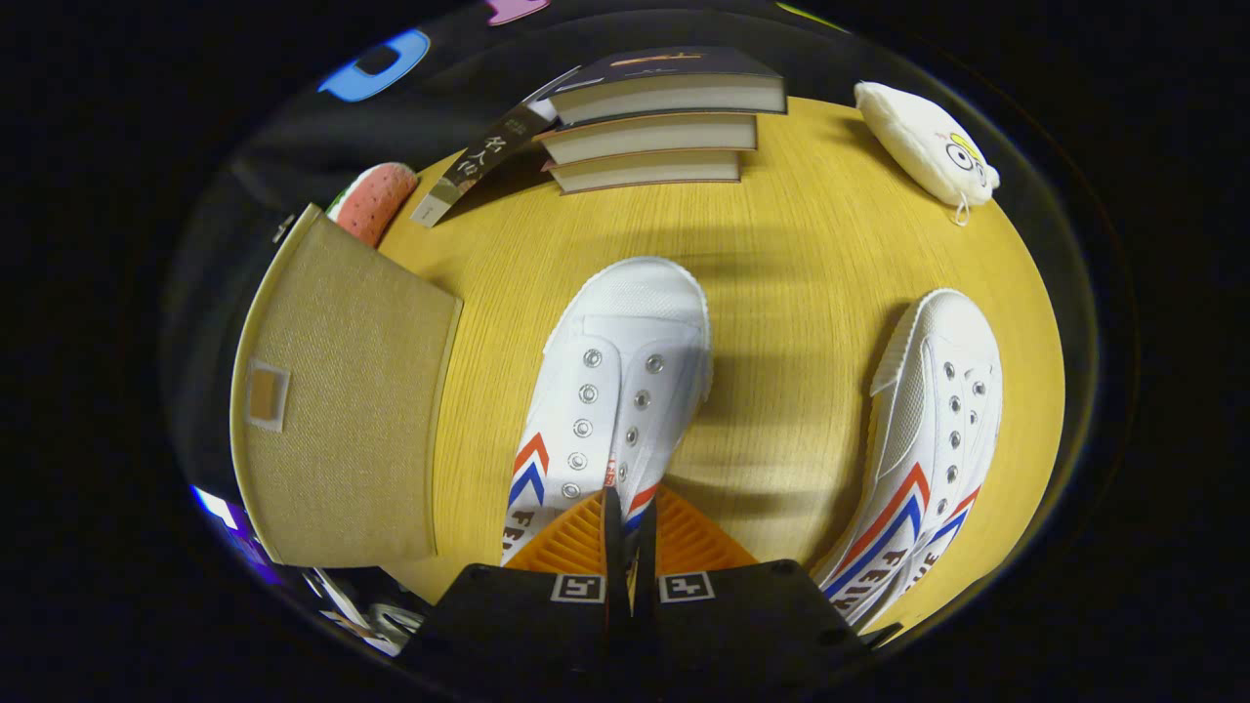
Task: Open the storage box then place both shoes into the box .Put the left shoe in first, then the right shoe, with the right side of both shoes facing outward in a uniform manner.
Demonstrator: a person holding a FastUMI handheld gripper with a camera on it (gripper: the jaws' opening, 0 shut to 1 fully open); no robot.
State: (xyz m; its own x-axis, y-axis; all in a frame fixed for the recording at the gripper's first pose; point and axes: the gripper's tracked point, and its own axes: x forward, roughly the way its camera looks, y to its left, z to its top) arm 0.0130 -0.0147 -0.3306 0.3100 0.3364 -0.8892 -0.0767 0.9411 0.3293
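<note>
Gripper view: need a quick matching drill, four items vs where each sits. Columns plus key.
Items
1. storage box
2. books
3. white pouch
4. middle shoe

Places
A. stacked at the table's far edge
B. far corner, beyond the outer shoe
C. left of both shoes, lid closed
D. its heel end between the fingers of the closed gripper

Pairs: 1-C, 2-A, 3-B, 4-D

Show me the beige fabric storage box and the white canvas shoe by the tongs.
Beige fabric storage box (342, 410): gripper view, lid's woven top.
White canvas shoe (640, 303): gripper view, toe cap, ahead of the tongs (625, 527).
</note>
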